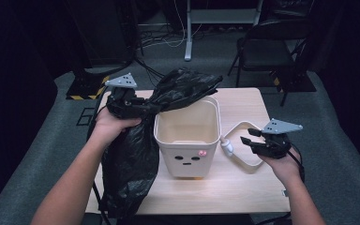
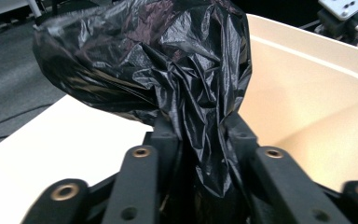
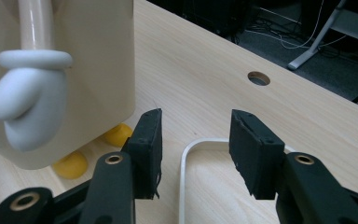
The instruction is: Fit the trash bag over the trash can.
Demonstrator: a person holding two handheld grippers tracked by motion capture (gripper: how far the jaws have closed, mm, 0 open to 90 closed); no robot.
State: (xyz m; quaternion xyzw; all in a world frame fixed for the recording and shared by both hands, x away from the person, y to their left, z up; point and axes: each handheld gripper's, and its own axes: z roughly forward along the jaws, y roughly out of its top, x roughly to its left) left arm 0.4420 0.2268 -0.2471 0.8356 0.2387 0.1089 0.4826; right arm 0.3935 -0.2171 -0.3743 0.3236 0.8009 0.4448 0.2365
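Clamping black bag (image 2: 177, 70), left claw (image 2: 200, 135) beside bin (image 1: 187, 136).

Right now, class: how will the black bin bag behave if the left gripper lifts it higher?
Probably floppy: the black bin bag hangs crumpled off the table edge. Likely light, since thin film bunches between the left gripper pads. It may drag across the cream bin.

The high view is dim and soft: light falls from above on the pale table (image 1: 243, 187) and the cream bin (image 1: 187, 140), while the floor and room behind sink into near black. In the left gripper view the black bin bag (image 2: 168, 70) shows crinkled grey sheen, and the linkage at the bottom edge is blurred. The right gripper view is brighter and sharper, with short soft shadows under the bin's yellow feet (image 3: 72, 165).
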